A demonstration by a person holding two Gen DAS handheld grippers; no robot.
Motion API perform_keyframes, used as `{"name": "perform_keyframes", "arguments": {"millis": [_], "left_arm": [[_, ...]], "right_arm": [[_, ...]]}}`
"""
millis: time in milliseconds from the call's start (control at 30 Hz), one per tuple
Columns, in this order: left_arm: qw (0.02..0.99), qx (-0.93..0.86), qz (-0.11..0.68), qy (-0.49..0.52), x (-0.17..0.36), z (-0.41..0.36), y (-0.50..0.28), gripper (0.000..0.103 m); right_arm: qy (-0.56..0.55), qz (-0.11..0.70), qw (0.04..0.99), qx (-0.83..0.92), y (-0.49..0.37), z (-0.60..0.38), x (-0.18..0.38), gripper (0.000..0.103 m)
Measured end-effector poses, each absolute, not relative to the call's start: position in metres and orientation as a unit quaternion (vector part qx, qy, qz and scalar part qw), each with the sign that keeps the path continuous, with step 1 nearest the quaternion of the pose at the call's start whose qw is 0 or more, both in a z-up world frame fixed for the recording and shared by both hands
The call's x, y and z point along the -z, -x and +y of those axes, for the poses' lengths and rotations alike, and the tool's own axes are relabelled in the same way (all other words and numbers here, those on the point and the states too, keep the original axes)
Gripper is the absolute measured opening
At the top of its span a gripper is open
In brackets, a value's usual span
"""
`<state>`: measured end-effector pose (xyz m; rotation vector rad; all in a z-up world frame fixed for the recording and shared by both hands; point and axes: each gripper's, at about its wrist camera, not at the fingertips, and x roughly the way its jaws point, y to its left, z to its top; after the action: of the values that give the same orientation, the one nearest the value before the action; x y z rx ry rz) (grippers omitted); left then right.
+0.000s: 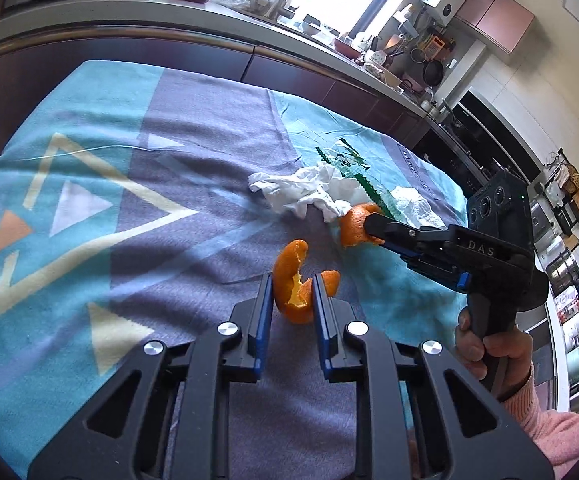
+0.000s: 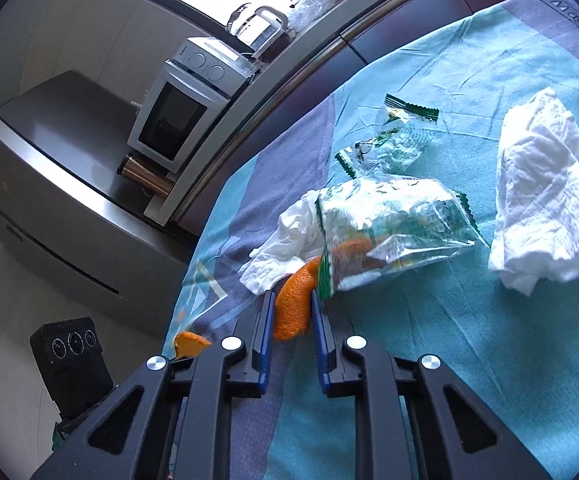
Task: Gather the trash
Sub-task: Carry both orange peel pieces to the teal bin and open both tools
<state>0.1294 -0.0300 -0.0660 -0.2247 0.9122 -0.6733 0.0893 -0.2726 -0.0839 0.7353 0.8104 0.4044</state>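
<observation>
You had both grippers, left [image 1: 292, 300] and right [image 2: 292, 312], clamped on 2 orange peels [image 1: 293, 284], wrapper [image 2: 393, 224] just beyond the right.

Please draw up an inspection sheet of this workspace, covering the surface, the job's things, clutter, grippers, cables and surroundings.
Surface: patterned tablecloth, teal and purple, wrinkled.
Job's things: two pieces of orange peel, one in each gripper; crumpled tissue touching the clear wrappers; clear green-edged wrapper lying over the tissue and peel; smaller wrapper behind it; folded paper towel lying apart.
Clutter: nothing seen beyond the trash.
Grippers: left gripper shut on curled peel; right gripper shut on second peel.
Cables: nothing seen.
Surroundings: kitchen counter, microwave, kettle.
</observation>
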Motion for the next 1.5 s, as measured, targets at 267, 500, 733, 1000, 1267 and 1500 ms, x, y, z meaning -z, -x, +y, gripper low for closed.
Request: {"name": "perform_keyframes", "arguments": {"millis": [267, 500, 733, 1000, 1267, 1500], "left_arm": [[0.855, 0.297, 0.412, 0.11, 0.054, 0.008, -0.112, 0.019], [0.872, 0.267, 0.392, 0.119, 0.046, 0.055, -0.092, 0.019], [0.896, 0.212, 0.364, 0.139, 0.032, 0.114, -0.076, 0.019], [0.922, 0.12, 0.335, 0.153, 0.018, 0.196, -0.057, 0.019], [0.929, 0.031, 0.334, 0.154, 0.031, 0.258, -0.056, 0.019], [0.918, 0.0, 0.364, 0.159, 0.059, 0.284, -0.067, 0.019]], "right_arm": [[-0.349, 0.396, 0.807, -0.266, -0.067, -0.253, 0.078, 0.016], [-0.288, 0.404, 0.807, -0.32, -0.059, -0.206, 0.061, 0.016], [-0.2, 0.4, 0.815, -0.369, -0.068, -0.145, 0.038, 0.016], [-0.131, 0.397, 0.802, -0.428, -0.089, -0.068, 0.024, 0.016], [-0.081, 0.403, 0.78, -0.472, -0.11, 0.012, 0.021, 0.016], [-0.049, 0.413, 0.768, -0.488, -0.123, 0.063, 0.026, 0.014]]}}
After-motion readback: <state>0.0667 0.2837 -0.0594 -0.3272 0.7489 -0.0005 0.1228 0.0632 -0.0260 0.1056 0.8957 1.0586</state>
